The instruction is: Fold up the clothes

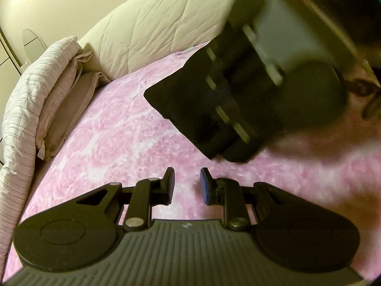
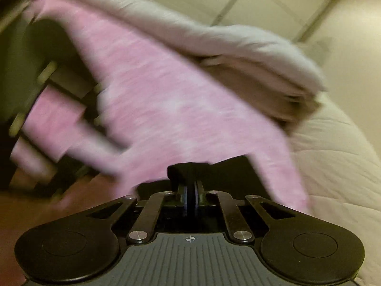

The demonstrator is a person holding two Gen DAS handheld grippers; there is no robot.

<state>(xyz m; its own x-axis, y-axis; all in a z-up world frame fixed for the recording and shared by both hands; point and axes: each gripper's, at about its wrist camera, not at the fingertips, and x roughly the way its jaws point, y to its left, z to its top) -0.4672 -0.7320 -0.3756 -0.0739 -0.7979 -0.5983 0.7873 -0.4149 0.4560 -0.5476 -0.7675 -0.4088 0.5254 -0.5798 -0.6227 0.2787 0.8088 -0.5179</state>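
Note:
A black garment (image 1: 181, 100) lies folded on the pink bedspread (image 1: 114, 138). In the left wrist view my right gripper (image 1: 223, 147) comes down from the upper right and sits on the garment's near edge. My left gripper (image 1: 187, 181) is open and empty, just above the bedspread, a short way in front of the garment. In the blurred right wrist view my right gripper (image 2: 190, 190) is shut on a fold of the black garment (image 2: 181, 170).
A cream quilted headboard (image 1: 154, 28) stands behind the bed. A striped folded blanket (image 1: 26, 90) and pillows (image 1: 69, 109) are stacked at the left. In the right wrist view my left gripper (image 2: 54, 109) shows blurred at the left.

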